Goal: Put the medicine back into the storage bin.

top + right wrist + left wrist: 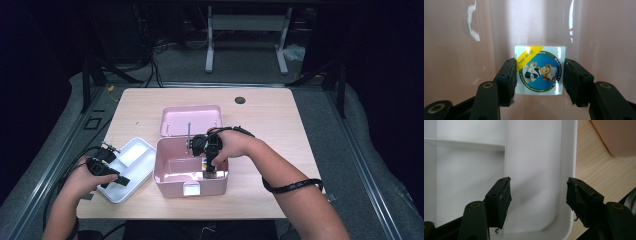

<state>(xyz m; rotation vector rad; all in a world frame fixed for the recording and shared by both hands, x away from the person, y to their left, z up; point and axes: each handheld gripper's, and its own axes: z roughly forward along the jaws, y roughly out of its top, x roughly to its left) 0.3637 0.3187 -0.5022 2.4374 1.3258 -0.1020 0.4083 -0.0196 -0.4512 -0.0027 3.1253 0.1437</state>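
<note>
Right gripper (539, 75) clamping the small carton (539, 70) — lowering it flat into the pink box (165, 172); left gripper (537, 195) idling wide over the white tray (534, 157).

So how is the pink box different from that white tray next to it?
The pink box is deep with tall walls; the white tray is shallow. The pink box has a lid standing open behind it; the white tray has none. The right gripper holds a small carton inside the pink box; the left gripper hovers open over the white tray. Both sit on the wooden table.
</note>
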